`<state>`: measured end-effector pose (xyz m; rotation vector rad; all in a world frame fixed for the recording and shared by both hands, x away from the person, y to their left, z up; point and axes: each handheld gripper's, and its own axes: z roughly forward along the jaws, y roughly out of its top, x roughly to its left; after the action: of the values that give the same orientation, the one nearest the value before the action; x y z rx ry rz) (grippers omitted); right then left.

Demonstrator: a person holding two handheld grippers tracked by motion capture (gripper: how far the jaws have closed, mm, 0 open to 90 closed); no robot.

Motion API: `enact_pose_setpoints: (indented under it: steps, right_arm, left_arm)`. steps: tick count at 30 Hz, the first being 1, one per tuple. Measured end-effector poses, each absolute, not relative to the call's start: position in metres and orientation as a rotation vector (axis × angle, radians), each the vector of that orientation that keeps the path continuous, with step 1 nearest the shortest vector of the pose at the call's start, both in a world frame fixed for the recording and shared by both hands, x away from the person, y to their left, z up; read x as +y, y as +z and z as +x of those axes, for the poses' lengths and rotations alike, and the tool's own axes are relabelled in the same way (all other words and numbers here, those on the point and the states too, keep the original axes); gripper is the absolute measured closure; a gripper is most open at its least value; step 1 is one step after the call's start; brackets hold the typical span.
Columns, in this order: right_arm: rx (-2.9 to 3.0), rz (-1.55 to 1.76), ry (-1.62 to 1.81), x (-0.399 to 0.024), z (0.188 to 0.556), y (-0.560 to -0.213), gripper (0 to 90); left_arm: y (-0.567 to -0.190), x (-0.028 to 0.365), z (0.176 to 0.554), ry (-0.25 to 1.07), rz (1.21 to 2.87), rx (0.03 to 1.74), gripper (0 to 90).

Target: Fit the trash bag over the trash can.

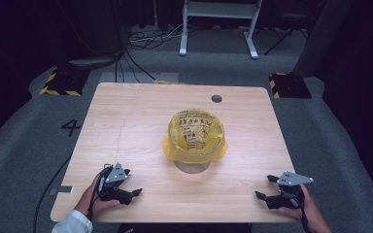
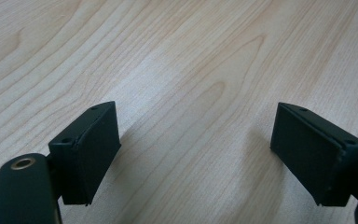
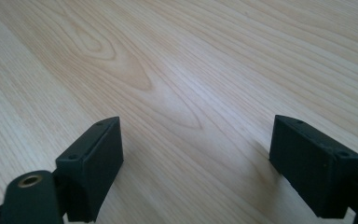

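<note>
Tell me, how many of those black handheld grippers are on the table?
2. The left gripper is near the table's front left corner, the right gripper near its front right corner, each in a hand, jaws open, apart from the yellow bag.

Bright, sharp tabletop (image 1: pixel 126 126); dark, dim surroundings.

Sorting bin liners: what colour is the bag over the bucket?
Translucent yellow with black print, on the bag; the high view shows it best.

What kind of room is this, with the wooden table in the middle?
Probably a lab or recording studio, not a home. The table stands alone on grey carpet, black-and-yellow striped blocks sit at its far corners, loose cables trail behind, and dark surroundings enclose it.
</note>
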<state>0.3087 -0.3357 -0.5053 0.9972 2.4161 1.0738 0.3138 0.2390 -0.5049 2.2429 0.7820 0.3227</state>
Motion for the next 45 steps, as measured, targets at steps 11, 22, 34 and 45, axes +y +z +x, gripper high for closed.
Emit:
enact_pose_setpoints:
  steps: [11,22,34,45]
  right_arm:
    - [2.357,1.084,1.048,-0.36,0.307,-0.505,17.8]
    - [2.299,1.151,1.036,-0.377,0.303,-0.506,17.9]
    - [2.273,1.193,1.024,-0.372,0.309,-0.505,20.2]
    - [2.271,1.195,1.024,-0.372,0.309,-0.505,20.2]
  left_arm:
    - [-0.505,0.238,0.314,0.322,2.238,0.792,15.1]
    - [-0.505,0.237,0.318,0.323,2.236,0.797,14.8]
    - [-0.505,0.236,0.32,0.322,2.237,0.794,14.7]
    - [-0.505,0.236,0.322,0.325,2.239,0.794,14.7]
